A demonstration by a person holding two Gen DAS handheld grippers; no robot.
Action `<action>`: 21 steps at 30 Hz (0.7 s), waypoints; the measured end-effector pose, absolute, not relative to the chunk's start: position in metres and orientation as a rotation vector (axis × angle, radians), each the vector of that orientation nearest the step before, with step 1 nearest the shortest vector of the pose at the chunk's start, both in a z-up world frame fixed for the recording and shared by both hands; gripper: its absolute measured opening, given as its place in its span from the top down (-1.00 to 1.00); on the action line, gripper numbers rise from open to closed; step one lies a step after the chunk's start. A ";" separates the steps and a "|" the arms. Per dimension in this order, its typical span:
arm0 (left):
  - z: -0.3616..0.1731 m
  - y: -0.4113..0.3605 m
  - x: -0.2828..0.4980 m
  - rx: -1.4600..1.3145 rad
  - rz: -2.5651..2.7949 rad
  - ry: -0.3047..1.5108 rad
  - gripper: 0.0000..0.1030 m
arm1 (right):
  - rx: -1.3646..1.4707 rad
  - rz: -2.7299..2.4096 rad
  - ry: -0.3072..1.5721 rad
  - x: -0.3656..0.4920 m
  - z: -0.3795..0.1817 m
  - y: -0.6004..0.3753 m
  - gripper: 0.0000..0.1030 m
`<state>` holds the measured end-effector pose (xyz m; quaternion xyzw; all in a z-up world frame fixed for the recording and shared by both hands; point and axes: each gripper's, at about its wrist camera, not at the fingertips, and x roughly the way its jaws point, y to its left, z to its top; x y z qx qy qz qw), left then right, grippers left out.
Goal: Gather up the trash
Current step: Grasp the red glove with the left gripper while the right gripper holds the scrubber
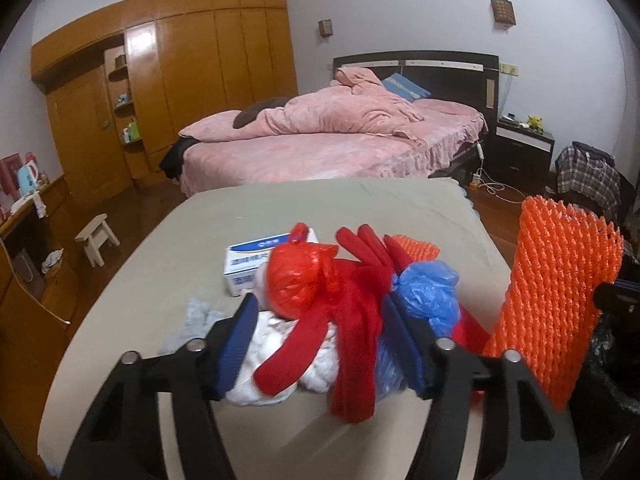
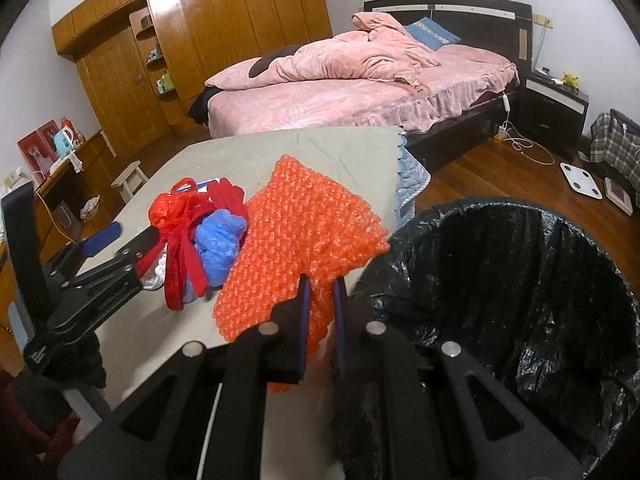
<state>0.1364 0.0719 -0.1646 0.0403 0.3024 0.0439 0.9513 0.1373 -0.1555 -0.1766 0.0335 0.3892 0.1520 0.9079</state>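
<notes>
While the trash pile sits on the grey table (image 1: 132, 280), both grippers are at work on it.
Trash pile: red bag (image 1: 298, 280), red glove (image 1: 356, 312), blue bag (image 1: 430, 296) and white wad (image 1: 280, 364), heaped together, right between the left gripper's fingers.
Left gripper (image 1: 320, 340): half open, blue pads flanking the heap; whether they press it, I cannot tell.
Right gripper (image 2: 322, 320): nearly closed, pinching the orange foam net (image 2: 296, 232) by its lower edge.
Bin (image 2: 500, 300): black-lined, just right of the net.
</notes>
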 end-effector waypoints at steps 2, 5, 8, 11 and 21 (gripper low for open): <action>-0.171 0.068 0.144 0.100 0.085 0.622 -0.01 | 0.072 0.315 0.810 0.141 -0.177 -0.154 0.79; -0.180 0.065 0.150 0.109 0.068 0.639 0.15 | 0.070 0.318 0.818 0.144 -0.178 -0.152 0.78; -0.189 0.065 0.156 0.107 0.079 0.666 0.19 | 0.070 0.319 0.826 0.147 -0.180 -0.151 0.78; -0.196 0.066 0.162 0.105 0.082 0.693 0.29 | 0.072 0.319 0.837 0.150 -0.183 -0.151 0.78; -0.180 0.072 0.148 0.085 0.082 0.645 0.74 | 0.068 0.334 0.825 0.152 -0.177 -0.146 0.78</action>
